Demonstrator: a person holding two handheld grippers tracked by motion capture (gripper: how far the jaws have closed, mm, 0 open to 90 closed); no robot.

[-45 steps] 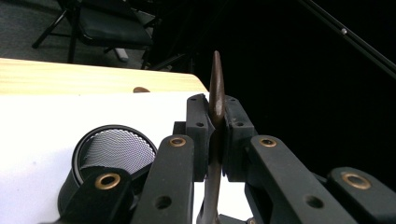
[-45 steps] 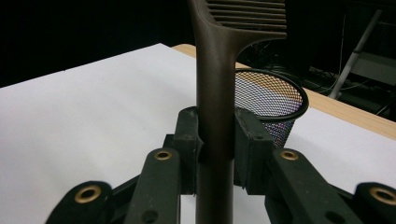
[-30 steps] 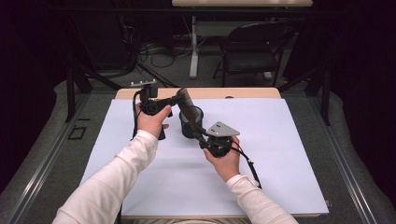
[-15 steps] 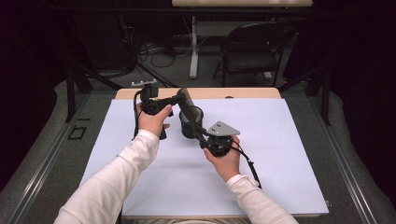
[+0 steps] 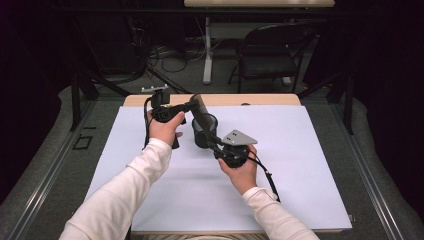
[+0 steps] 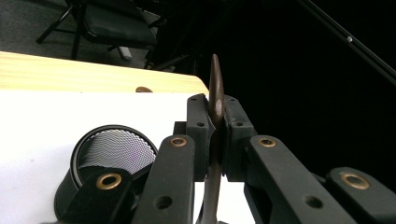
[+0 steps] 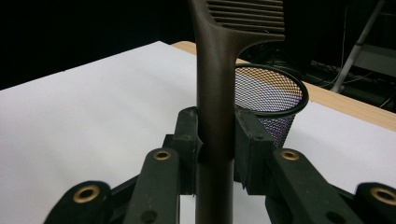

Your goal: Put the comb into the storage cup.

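1. Both grippers hold one thing: a dark brown comb (image 7: pixel 215 84), raised over the white sheet (image 5: pixel 300 165) that covers the table. The right gripper (image 7: pixel 217 151) clamps its handle, the jaws partly closed with the pads pressed flat on the handle's broad sides.
2. The left gripper (image 6: pixel 215 140) pinches the comb's thin edge, its jaws closed as far as they go on that narrow strip. In the high view that gripper (image 5: pixel 186 106) sits at the comb's far, toothed end.
3. The black mesh cup (image 5: pixel 205 131) stands upright just under and beside the comb, its mouth open. I judge the step in hand to be passing the comb between hands or lining it up for the cup.
4. To do it well, one gripper should let go cleanly before the other moves, or the comb twists between them.
5. The right grip looks the firmer, so I would free the left first.
6. Then tip the comb upright over the cup's mouth, clear of the rim, and lower it before opening, so that the light cup does not topple.
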